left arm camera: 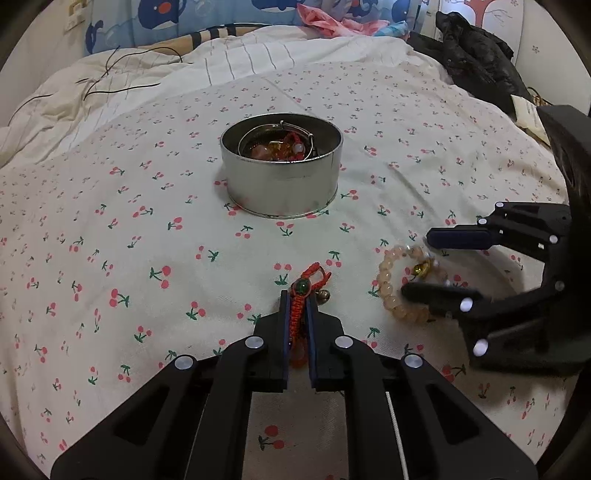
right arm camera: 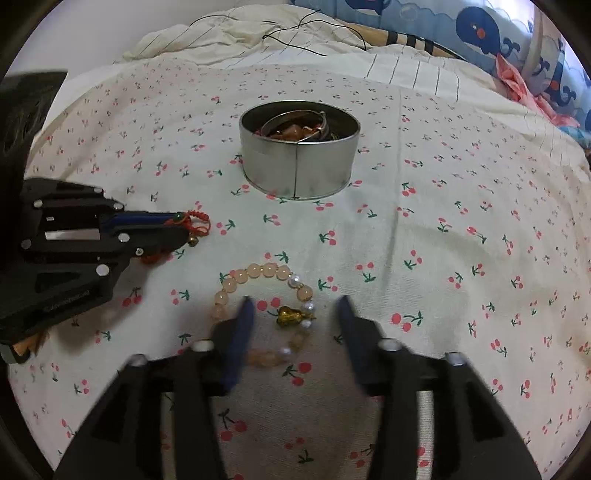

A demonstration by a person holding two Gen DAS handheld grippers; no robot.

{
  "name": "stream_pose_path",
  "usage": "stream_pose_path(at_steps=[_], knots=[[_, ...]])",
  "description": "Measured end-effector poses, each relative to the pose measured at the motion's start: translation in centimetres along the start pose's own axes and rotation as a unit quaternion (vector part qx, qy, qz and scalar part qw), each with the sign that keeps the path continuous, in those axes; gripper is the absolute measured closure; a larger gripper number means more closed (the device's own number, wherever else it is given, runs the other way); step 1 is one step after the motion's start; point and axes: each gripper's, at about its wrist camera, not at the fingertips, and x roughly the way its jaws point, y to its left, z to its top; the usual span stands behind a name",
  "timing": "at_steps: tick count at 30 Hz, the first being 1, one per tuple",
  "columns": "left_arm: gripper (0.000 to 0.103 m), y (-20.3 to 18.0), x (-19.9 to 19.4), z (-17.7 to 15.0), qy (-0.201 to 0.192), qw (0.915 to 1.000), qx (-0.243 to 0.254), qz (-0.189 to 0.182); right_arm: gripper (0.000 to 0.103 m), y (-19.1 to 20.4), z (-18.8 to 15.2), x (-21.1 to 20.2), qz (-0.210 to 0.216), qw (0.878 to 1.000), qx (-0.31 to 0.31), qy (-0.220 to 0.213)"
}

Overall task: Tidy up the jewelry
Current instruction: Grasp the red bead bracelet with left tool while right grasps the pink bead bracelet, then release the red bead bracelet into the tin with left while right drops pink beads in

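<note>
A red braided cord bracelet [left arm camera: 300,314] with a green bead and a small brass bell lies on the bed, clamped lengthwise between the closed blue-padded fingers of the black left gripper [left arm camera: 297,295]; its knotted loop sticks out past the fingertips. Just to its right lies a bracelet of pale peach translucent beads [right arm camera: 258,275] with several white pearls and a small gold gourd charm. The black right gripper [right arm camera: 295,308] stands over this bracelet with its fingers apart: one blue pad sits on the bead ring's left side, the other outside the ring to the right, and neither clearly presses a bead. The fingers are blurred, so contact cannot be told.

Farther up the bed, well apart from both bracelets, stands a round, open silver metal tin [left arm camera: 280,184]. Inside it rest a metal bangle, red cord and amber and pink beads.

All of this rests on a cream bedsheet printed with small red cherries [left arm camera: 110,240], slightly rumpled. Beyond it lies a white quilt with thin grey stripes [left arm camera: 236,59], crossed by a thin black cable [left arm camera: 110,77]. A blue cushion with whale pictures [right arm camera: 491,33] lines the headboard, with a pink cloth [left arm camera: 332,20] beside it. A black garment [left arm camera: 476,55] is heaped at the bed's right edge.
</note>
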Motion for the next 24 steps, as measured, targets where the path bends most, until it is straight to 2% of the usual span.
stream_pose_path(at_steps=[5, 6, 7, 11, 12, 24], knots=[[0.093, -0.2, 0.2, 0.0, 0.002, 1.0000, 0.001, 0.009, 0.055, -0.5, 0.0, 0.0, 0.012, 1.000, 0.016, 0.002], [0.092, -0.3, 0.2, 0.0, 0.002, 0.9999, 0.004, 0.011, 0.072, -0.5, -0.1, 0.0, 0.013, 1.000, 0.018, -0.001], [0.092, -0.3, 0.3, 0.0, 0.003, 0.9999, 0.005, 0.013, 0.083, -0.6, 0.0, -0.1, 0.017, 1.000, 0.022, -0.002], [0.091, -0.4, 0.4, 0.1, 0.004, 0.9999, 0.004, 0.016, 0.087, -1.1, 0.0, -0.4, 0.026, 0.999, 0.040, -0.011], [0.091, -0.5, 0.4, 0.1, 0.004, 0.9998, 0.004, 0.017, 0.095, -1.2, 0.1, -0.4, 0.028, 0.999, 0.043, -0.011], [0.091, -0.8, 0.2, 0.2, -0.002, 0.9998, 0.007, 0.021, 0.095, -1.6, 0.3, -1.8, 0.044, 0.997, 0.057, -0.036]])
